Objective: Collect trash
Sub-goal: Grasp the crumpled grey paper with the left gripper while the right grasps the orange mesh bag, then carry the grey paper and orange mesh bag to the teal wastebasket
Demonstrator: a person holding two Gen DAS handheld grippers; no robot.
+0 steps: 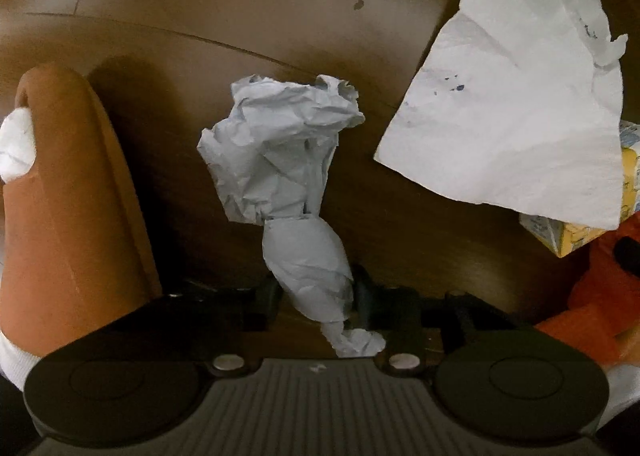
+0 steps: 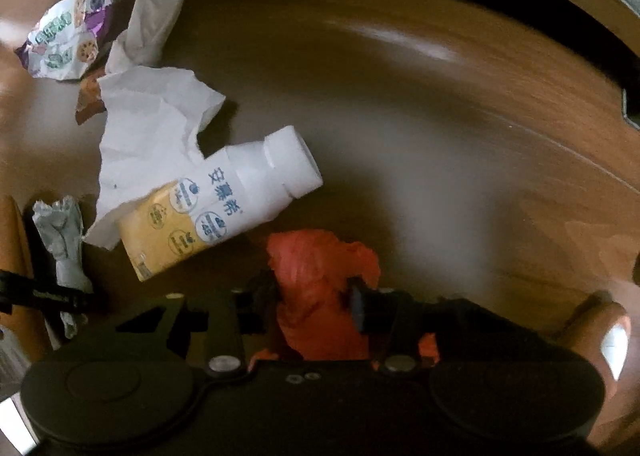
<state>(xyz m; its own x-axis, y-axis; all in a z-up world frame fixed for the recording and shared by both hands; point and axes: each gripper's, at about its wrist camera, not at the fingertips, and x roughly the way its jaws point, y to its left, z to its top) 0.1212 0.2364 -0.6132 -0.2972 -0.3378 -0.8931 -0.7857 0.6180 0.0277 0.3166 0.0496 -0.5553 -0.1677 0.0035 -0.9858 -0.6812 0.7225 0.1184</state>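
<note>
The crumpled paper wad (image 1: 288,183) sits clamped between the 2 fingers of the left gripper (image 1: 316,296) and reaches forward from them. Ahead and to the right of that gripper lies a flat paper sheet (image 1: 512,95), overlapping the yogurt bottle (image 2: 224,199) beneath it. The plastic bag (image 2: 320,280) is pinched in the right gripper (image 2: 316,304); the bottle lies ahead-left of it on the table (image 2: 440,135), the snack wrapper (image 2: 68,39) farther ahead-left.

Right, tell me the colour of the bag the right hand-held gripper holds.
Orange bag, clearest in the right wrist view.
</note>
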